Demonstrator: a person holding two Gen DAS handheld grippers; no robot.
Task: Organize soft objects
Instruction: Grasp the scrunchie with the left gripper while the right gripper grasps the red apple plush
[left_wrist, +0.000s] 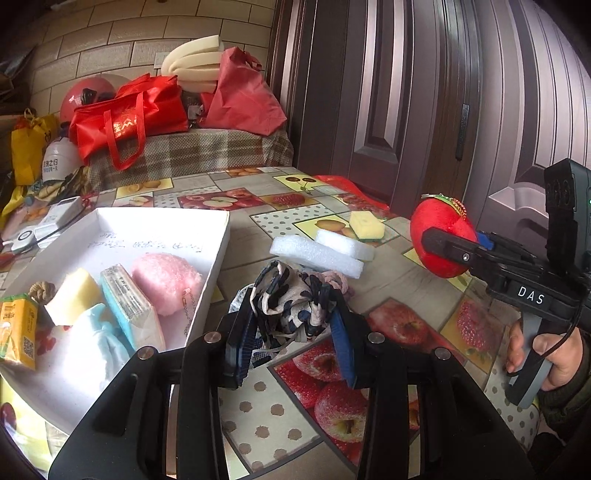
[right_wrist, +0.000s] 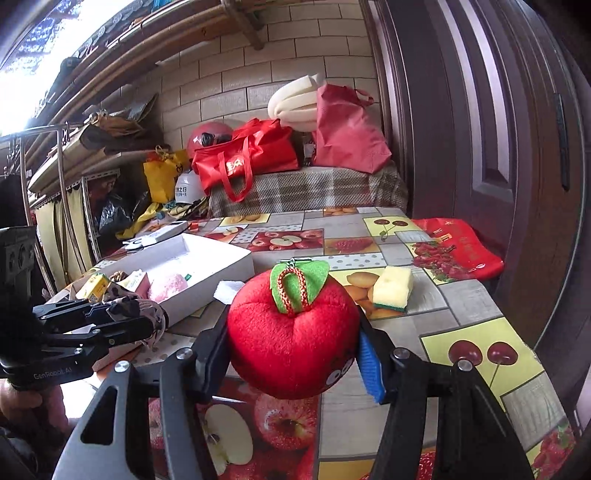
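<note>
Apparently both grippers carry soft things toward the white box (left_wrist: 218, 236), which lies to the left of the left gripper's fingers and already holds a pink pouch (left_wrist: 166, 278), sponges and tissue packs. Between the right gripper (right_wrist: 291, 350) fingers sits the red plush apple (right_wrist: 291, 332), pressed at both sides and lifted off the tablecloth (right_wrist: 461, 306), so it cannot roll. The left gripper (left_wrist: 291, 328) stands narrow, pinching a patterned cloth bundle (left_wrist: 291, 295), because thin fabric needs a tight hold. Two white foam blocks (left_wrist: 317, 253) and a yellow sponge (right_wrist: 393, 288) wait beyond the fingers.
</note>
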